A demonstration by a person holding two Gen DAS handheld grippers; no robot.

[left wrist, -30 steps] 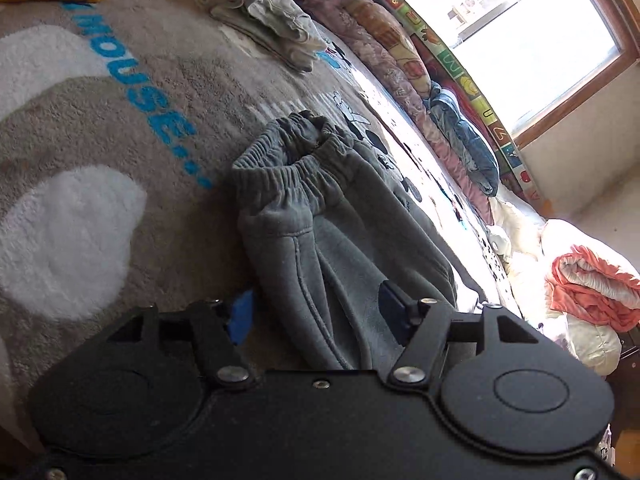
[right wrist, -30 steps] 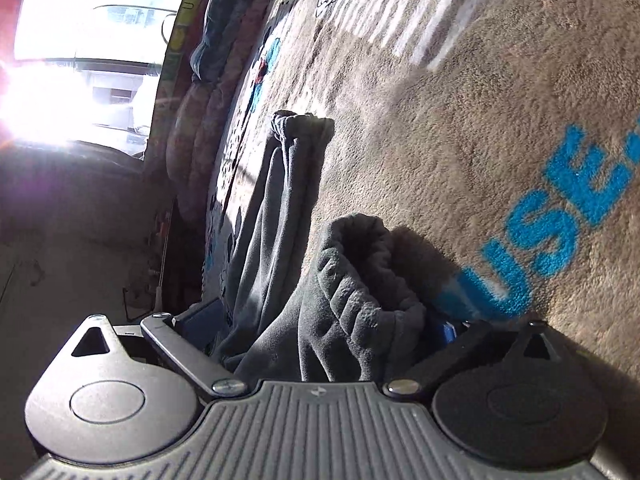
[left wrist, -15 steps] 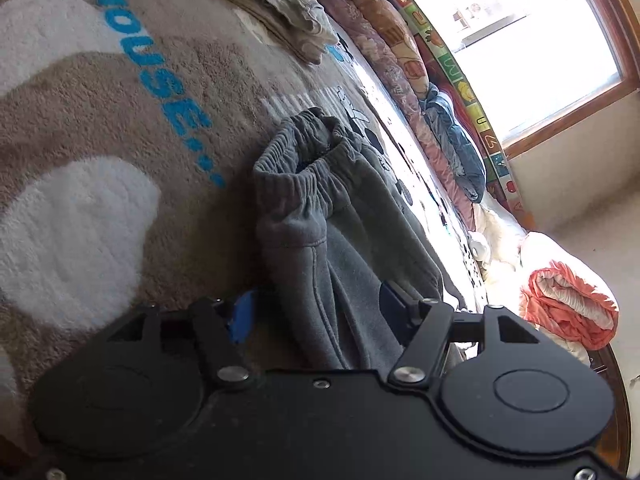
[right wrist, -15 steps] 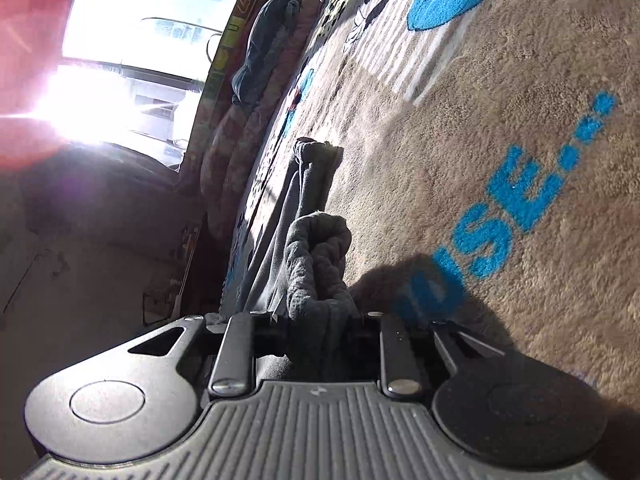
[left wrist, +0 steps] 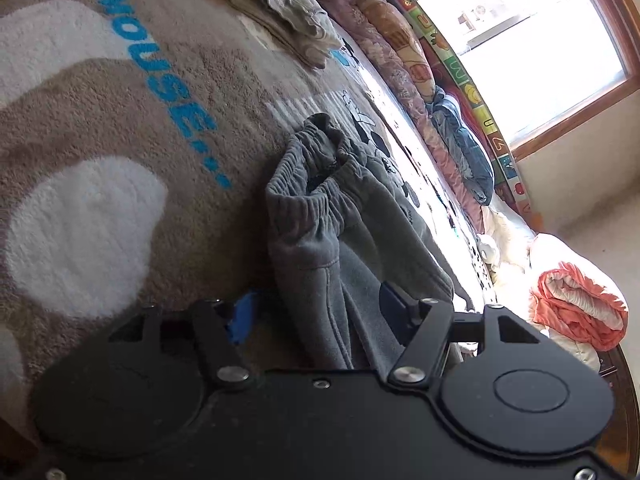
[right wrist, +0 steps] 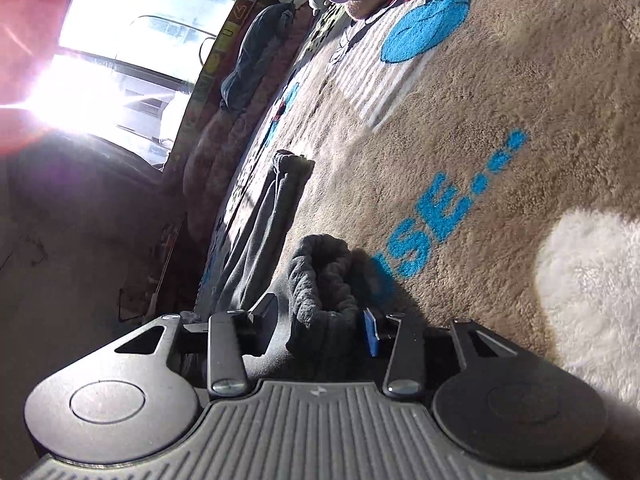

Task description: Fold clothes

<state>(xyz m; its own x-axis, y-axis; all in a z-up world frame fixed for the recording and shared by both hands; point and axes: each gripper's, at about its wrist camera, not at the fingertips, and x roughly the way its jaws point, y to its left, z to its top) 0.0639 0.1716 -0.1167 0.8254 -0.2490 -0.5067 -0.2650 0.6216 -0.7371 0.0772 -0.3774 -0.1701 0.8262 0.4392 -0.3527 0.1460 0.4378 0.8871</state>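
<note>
Grey sweatpants (left wrist: 320, 232) lie on a brown plush blanket (left wrist: 120, 128), elastic waistband bunched at the far end. My left gripper (left wrist: 316, 312) is open, its blue pads standing on either side of the near part of the trouser fabric. In the right wrist view a thick roll of the same sweatpants (right wrist: 320, 280) sits between the pads of my right gripper (right wrist: 320, 322), which is shut on it. The remaining length of the garment (right wrist: 268, 216) stretches away toward the window.
Folded beige clothes (left wrist: 280, 20) lie at the far side of the blanket. Rolled quilts (left wrist: 400, 60) and a blue garment (left wrist: 464, 148) line the edge under the window (left wrist: 520, 20). An orange-and-white quilt (left wrist: 576, 304) sits at the right.
My right gripper was open a second ago, then shut on the cloth roll and shifted along the blanket; its jaws now stand slightly wider. The left gripper stayed open and tilted a little.
</note>
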